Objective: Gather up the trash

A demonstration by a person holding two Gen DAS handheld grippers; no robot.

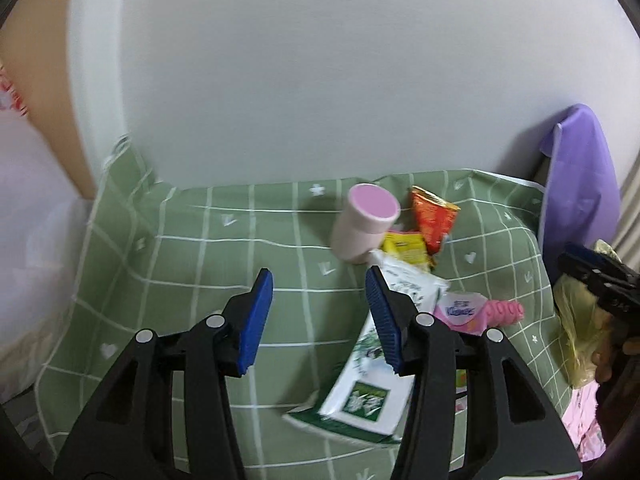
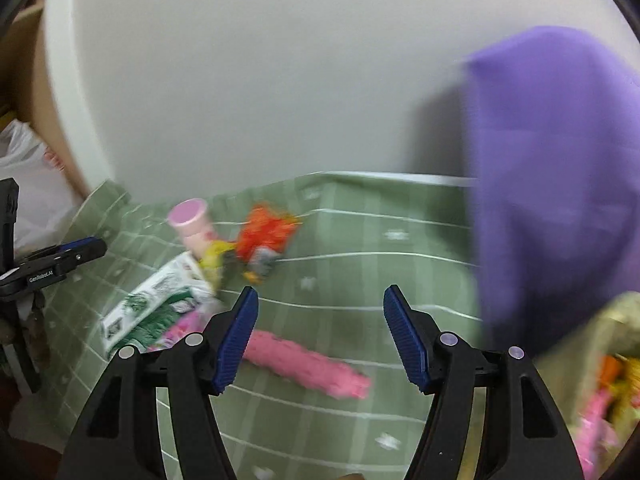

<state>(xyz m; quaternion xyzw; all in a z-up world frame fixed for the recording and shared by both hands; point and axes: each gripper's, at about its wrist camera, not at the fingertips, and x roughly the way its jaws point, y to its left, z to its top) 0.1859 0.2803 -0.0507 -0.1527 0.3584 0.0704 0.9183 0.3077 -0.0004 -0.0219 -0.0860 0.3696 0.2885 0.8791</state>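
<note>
Trash is lying in a loose heap on the green checked cloth (image 1: 224,248), ahead of both your claws. Your left gripper (image 1: 320,312) is hanging released, jaws apart with nothing between the blue pads; only bare cloth is showing in the gap. Just beyond its right finger a white-and-green carton (image 1: 360,384) is lying flat, partly hidden behind that finger. Further ahead and slightly right, a pink cup (image 1: 364,220) is tipping on its side, with a yellow wrapper (image 1: 404,246) and a red-orange wrapper (image 1: 434,220) touching beside it. To the right of the claw, a pink tissue packet (image 1: 460,312) is sitting next to a pink ridged roll (image 1: 504,314).

Your right gripper (image 2: 316,336) is also standing released, jaws wide and gripping nothing. The pink roll is lying just beyond and below its left finger, reaching partway across the gap. The carton, cup and wrappers are sitting ahead to the left, blurred. A purple sheet (image 2: 560,168) is looming to the claw's right, and a yellowish bag (image 2: 612,360) holding bits of litter is showing below it.
</note>
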